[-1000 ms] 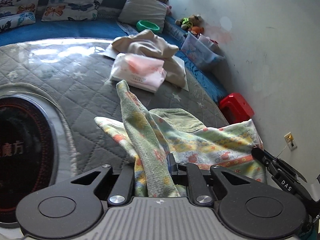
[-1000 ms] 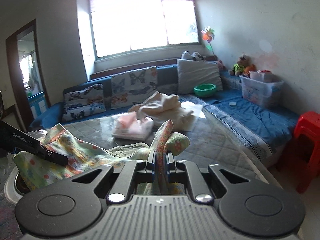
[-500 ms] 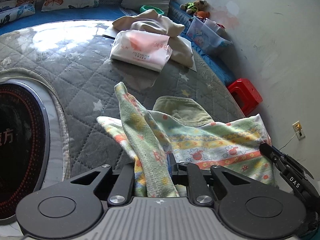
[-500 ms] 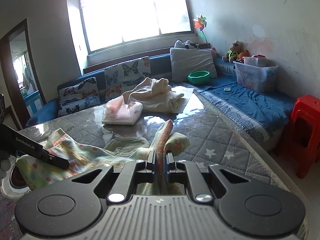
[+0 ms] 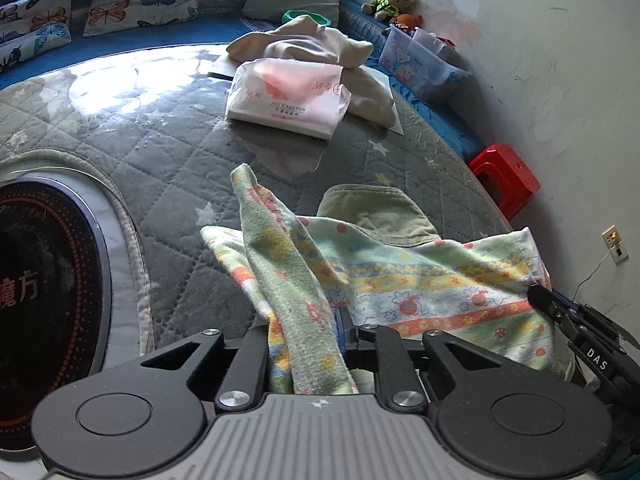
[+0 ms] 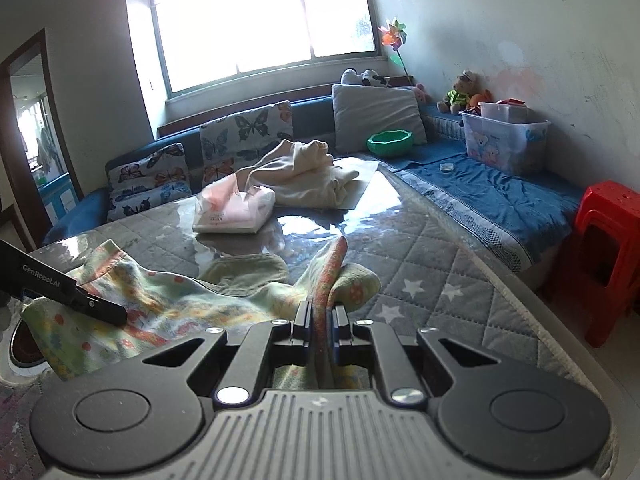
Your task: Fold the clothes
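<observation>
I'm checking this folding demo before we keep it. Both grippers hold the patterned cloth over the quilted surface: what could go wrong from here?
1. The left gripper pinches a thick bunched corner of the patterned cloth; the bunch could slip out or set a crooked fold.
2. The right gripper grips only a thin edge, which may pull free.
3. The olive cloth lies partly under the patterned one and could get dragged along.

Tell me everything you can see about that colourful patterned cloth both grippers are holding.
The patterned garment looks like soft terry cloth: pale green and yellow with orange bands, red dots and small printed figures, plus a plain olive part. It sags crumpled onto the grey quilted table cover. The left gripper and the right gripper each pinch a bunched edge.
</observation>
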Available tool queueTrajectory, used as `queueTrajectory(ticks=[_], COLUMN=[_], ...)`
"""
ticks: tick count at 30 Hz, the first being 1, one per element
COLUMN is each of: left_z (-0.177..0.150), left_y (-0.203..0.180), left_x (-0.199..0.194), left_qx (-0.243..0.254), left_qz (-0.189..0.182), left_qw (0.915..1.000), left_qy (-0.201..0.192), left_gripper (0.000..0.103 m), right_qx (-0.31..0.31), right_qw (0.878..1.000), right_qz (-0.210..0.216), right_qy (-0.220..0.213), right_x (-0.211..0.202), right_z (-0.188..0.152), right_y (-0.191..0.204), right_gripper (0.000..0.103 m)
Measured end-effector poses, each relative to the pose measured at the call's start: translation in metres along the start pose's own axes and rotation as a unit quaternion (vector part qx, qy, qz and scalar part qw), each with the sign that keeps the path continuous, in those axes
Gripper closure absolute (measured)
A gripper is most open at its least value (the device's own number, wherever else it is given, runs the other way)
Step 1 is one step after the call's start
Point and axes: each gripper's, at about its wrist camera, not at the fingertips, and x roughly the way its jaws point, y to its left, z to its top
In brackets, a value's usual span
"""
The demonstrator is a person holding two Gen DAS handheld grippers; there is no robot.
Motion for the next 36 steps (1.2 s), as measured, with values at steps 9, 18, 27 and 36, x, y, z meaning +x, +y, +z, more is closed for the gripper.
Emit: queueTrajectory(ticks=[9,18,27,36], left_z=[-0.003,-0.007,-0.010,-0.016], left_y=[0.004,0.005,0.011,0.011], left_x=[0.004,0.009,0.011,0.007], left_qx=[0.002,0.005,0.003,0.016], left_qz=[0.014,0.030,0.038,0.053], left_qw=[0.9999,0.9995,0.9992,0.9984], left_qy=[0.004,0.011,0.014,0.008], left_gripper=[0.079,0.059,0.046,0.033], right_qx=[0.004,0.005,-0.001,-0.011], right_qw=[1.000,0.999,0.999,0.999], right_qz=[-0.013,-0.028,-0.027,-0.026], right_qy=[0.015,0.029,0.031,0.031], right_x=[0.007,0.013,0.014,0.015], right_z=[-0.006,-0.014,-0.017,-0.019], right_y=[-0.005,-0.009,-0.002,0.011], right_gripper=[0.093,0.085,0.057,0.024])
